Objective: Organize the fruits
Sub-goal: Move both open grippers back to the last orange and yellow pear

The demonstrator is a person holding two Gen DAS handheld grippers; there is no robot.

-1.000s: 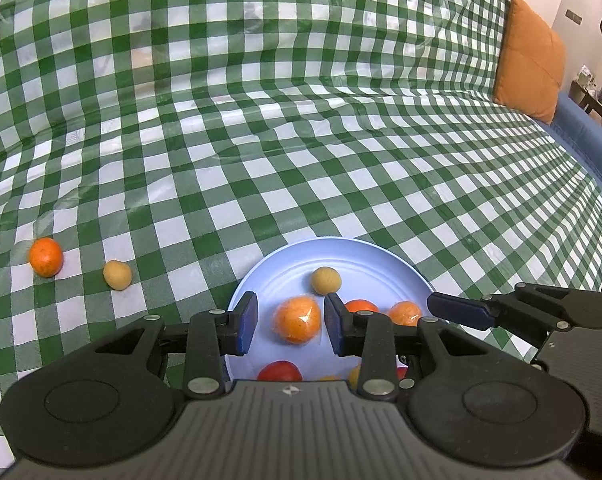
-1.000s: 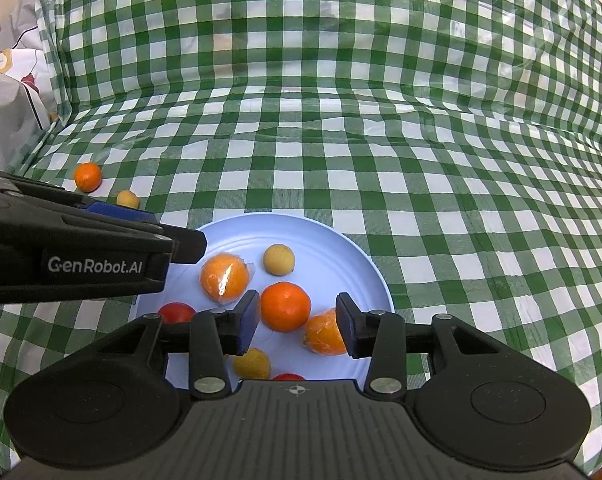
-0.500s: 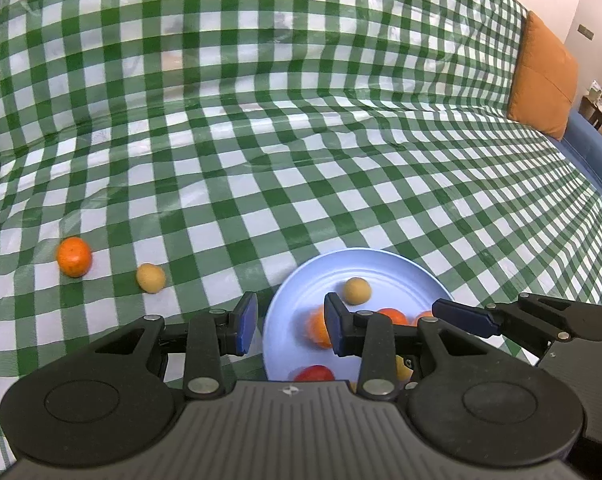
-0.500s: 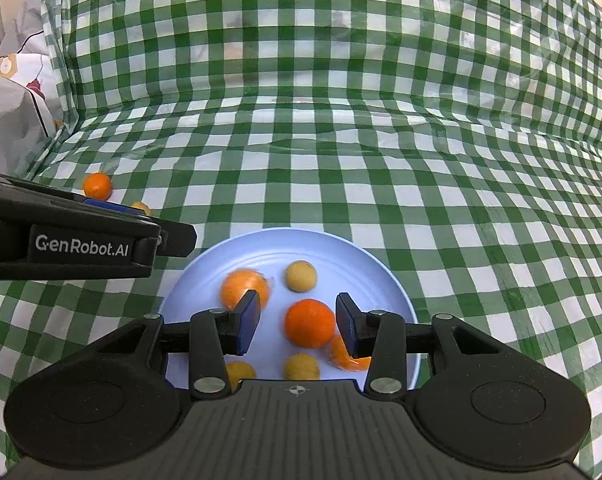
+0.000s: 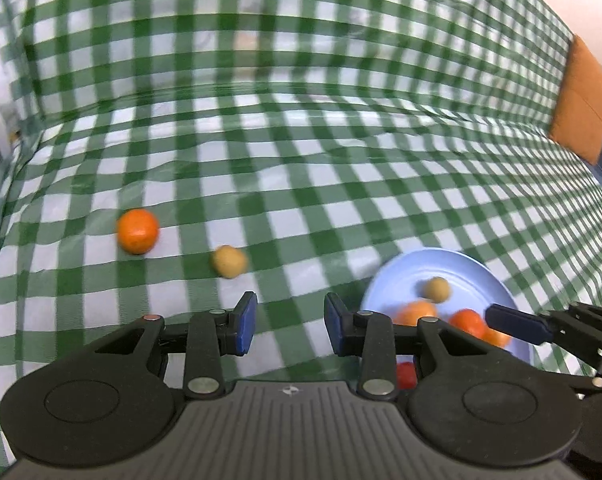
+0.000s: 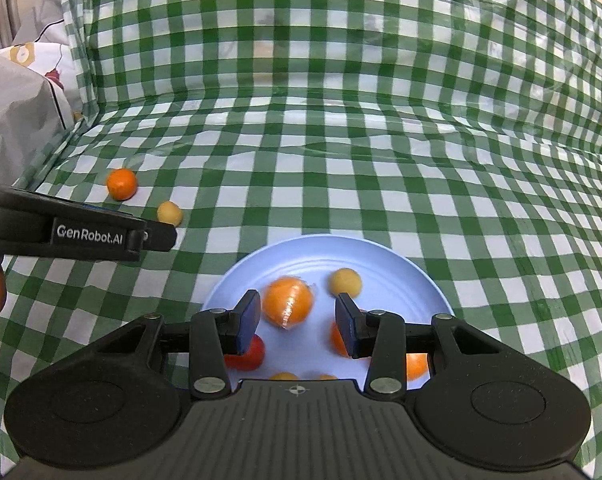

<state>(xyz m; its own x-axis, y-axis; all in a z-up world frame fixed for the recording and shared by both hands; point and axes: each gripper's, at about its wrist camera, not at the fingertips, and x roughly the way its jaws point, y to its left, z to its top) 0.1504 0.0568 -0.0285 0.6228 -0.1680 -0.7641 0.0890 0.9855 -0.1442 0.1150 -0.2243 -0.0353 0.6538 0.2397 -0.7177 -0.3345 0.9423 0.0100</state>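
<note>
A light blue plate (image 6: 405, 260) holds several fruits: a wrapped orange (image 6: 288, 301), a small yellow fruit (image 6: 345, 282), a red one (image 6: 249, 354) and more oranges. The plate also shows in the left wrist view (image 5: 397, 288). An orange (image 5: 137, 231) and a small yellow fruit (image 5: 229, 261) lie loose on the green checked cloth, left of the plate; both show in the right wrist view, the orange (image 6: 121, 184) and the yellow fruit (image 6: 169, 213). My left gripper (image 5: 288, 323) is open and empty, just short of the yellow fruit. My right gripper (image 6: 297, 322) is open and empty over the plate.
The green checked cloth (image 6: 341, 160) covers the seat and rises up the backrest. An orange cushion (image 5: 581, 100) stands at the far right. A grey and white bundle (image 6: 17, 92) lies at the left edge.
My left gripper has swung left, off the plate toward the two loose fruits. My right gripper has pulled back a little over the plate. Both stay open.
</note>
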